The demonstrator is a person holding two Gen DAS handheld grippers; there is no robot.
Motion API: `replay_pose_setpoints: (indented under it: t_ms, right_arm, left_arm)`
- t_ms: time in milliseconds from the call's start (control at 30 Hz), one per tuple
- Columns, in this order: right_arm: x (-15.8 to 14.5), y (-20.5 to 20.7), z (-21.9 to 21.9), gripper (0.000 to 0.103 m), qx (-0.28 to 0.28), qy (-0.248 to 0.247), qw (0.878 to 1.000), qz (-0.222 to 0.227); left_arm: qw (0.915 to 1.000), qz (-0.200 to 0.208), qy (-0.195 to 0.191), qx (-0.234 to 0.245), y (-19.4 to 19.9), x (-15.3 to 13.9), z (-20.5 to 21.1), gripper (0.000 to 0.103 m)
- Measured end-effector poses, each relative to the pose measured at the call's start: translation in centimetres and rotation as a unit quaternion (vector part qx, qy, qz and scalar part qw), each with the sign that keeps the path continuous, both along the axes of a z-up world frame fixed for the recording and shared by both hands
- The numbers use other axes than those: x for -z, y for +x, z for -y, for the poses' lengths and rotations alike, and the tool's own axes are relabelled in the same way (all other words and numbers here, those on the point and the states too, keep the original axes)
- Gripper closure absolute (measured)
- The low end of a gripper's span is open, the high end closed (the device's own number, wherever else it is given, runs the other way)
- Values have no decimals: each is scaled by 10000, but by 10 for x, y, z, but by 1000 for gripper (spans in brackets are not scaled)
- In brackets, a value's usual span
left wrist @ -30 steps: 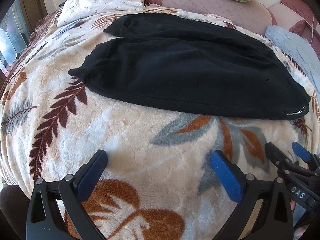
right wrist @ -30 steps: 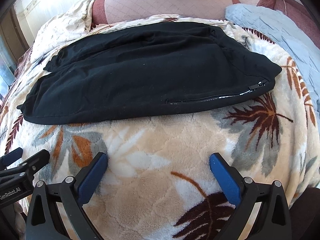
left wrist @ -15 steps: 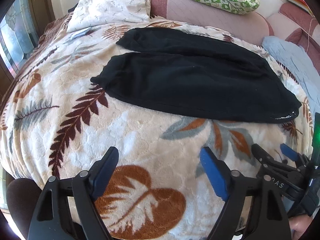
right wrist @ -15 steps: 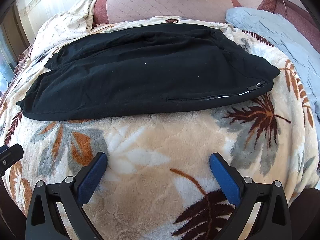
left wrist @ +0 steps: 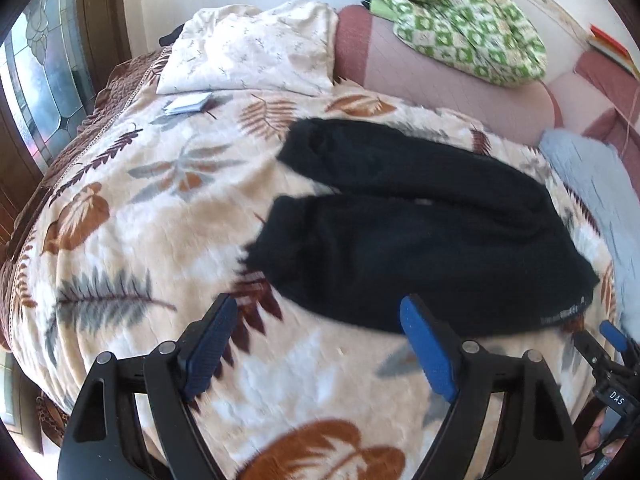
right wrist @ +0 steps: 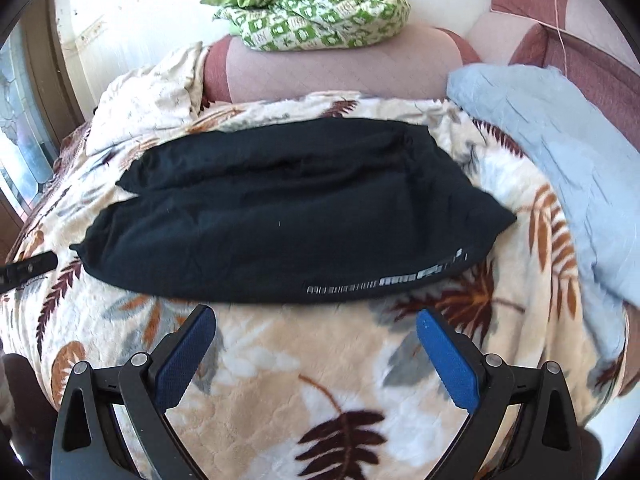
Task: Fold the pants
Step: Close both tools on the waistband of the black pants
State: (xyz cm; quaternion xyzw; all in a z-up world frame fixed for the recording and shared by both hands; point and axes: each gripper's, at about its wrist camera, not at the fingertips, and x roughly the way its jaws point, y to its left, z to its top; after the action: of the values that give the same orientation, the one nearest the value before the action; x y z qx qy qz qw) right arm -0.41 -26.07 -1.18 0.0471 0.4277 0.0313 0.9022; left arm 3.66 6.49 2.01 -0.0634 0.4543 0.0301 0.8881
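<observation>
Leaf-print blanket (right wrist: 280, 380) over a bed, left tool (left wrist: 320, 340) and right tool (right wrist: 316, 344) both spread apart with nothing between, black pants (right wrist: 288, 216) lying flat beyond, edges blurred, possibly a zip near the waist, green patterned bedding (right wrist: 316, 4) farthest.

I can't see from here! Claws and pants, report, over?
Left claw, right claw: open, empty. Black pants flat on leaf blanket, untouched. Nothing in the way.

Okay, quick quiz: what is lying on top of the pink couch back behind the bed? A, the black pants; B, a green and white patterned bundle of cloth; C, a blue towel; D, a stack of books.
B: the green and white patterned bundle sits on the pink couch back, while the black pants lie flat on the leaf-print blanket.
</observation>
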Motion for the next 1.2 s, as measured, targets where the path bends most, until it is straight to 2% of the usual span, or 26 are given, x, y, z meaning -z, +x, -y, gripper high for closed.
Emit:
replay_pose_setpoints:
  t_ms: [167, 267, 433, 533, 667, 800, 967, 1133, 1200]
  right_arm:
    - [-1, 58, 30, 1, -80, 34, 9997, -207]
    - [-1, 97, 48, 1, -168, -109, 9996, -181]
    - [-5, 174, 70, 2, -469, -292, 9984, -92]
    - [-5, 220, 71, 2, -624, -171, 9977, -217]
    - [4, 285, 62, 2, -897, -341, 9945, -429]
    - [21, 331, 59, 5, -1161, -338, 9907, -623]
    - [49, 370, 62, 10, -1295, -183, 9871, -926]
    - [69, 385, 59, 11, -1451, 216, 9829, -1113]
    - [74, 385, 53, 11, -1660, 392, 9779, -1207]
  left_arm:
    - [10000, 62, 8, 62, 49, -16, -23, 20]
    - [9997, -6, -184, 151, 90, -16, -37, 20]
    - [9983, -197, -484, 271, 162, 3, -50, 20]
    - [9963, -375, -705, 328, 208, 21, -55, 20]
    - [9940, -542, -897, 317, 261, 45, -58, 20]
    - [9925, -603, -956, 475, 293, 62, -55, 20]
    - [9924, -693, -853, 557, 317, 80, -52, 20]
    - [9931, -652, -728, 649, 323, 87, -48, 18]
    - [9931, -712, -552, 749, 324, 87, -42, 18]
